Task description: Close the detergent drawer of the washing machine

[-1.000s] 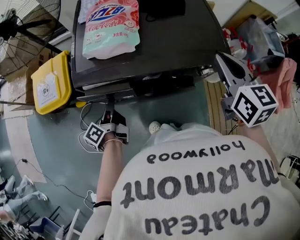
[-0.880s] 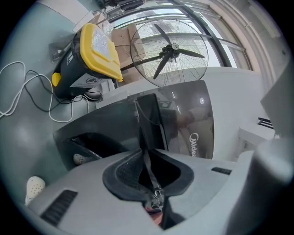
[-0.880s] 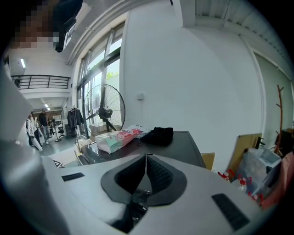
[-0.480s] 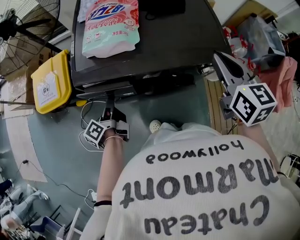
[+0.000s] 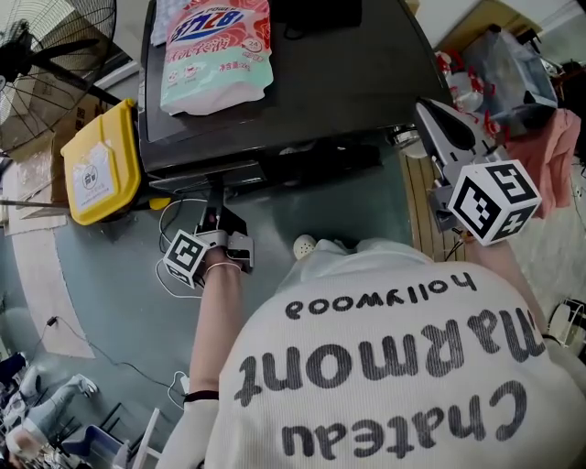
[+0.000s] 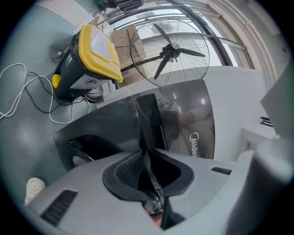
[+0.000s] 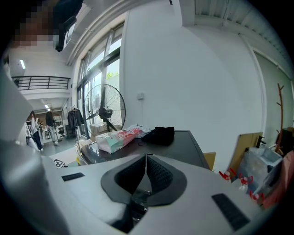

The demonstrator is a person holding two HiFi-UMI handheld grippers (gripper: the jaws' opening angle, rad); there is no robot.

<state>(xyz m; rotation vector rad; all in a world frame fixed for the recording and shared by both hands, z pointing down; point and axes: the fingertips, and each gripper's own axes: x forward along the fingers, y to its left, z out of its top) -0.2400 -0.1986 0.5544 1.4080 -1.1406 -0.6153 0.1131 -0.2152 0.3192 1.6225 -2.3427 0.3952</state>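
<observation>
1. The washing machine (image 5: 348,82) has a dark top and fills the upper middle of the head view, with its front panel towards the person.
2. The detergent drawer (image 6: 149,124) stands pulled out of the left part of that front panel. It is a narrow dark slab jutting towards the left gripper (image 6: 146,160).
3. The left gripper is held low in front of the machine. Its fingers are clenched on the outer end of the drawer, and the slab runs from between the pads up to the panel.
4. The right gripper (image 7: 146,161) is held higher, off the machine's right front corner, and points across the top. Its fingers are pressed together with nothing between them.
5. A pink and pale-green detergent bag (image 5: 217,50) lies on top of the machine, with a black cloth (image 5: 316,14) just beside it.
6. A bin with a yellow lid (image 5: 99,163) stands against the machine's left side, and a large fan (image 6: 172,48) stands behind the bin.
7. A white cable (image 6: 27,92) loops over the grey floor near the bin.
8. A white shoe (image 5: 303,245) shows on the floor in front of the machine, to the right of the left gripper.
</observation>
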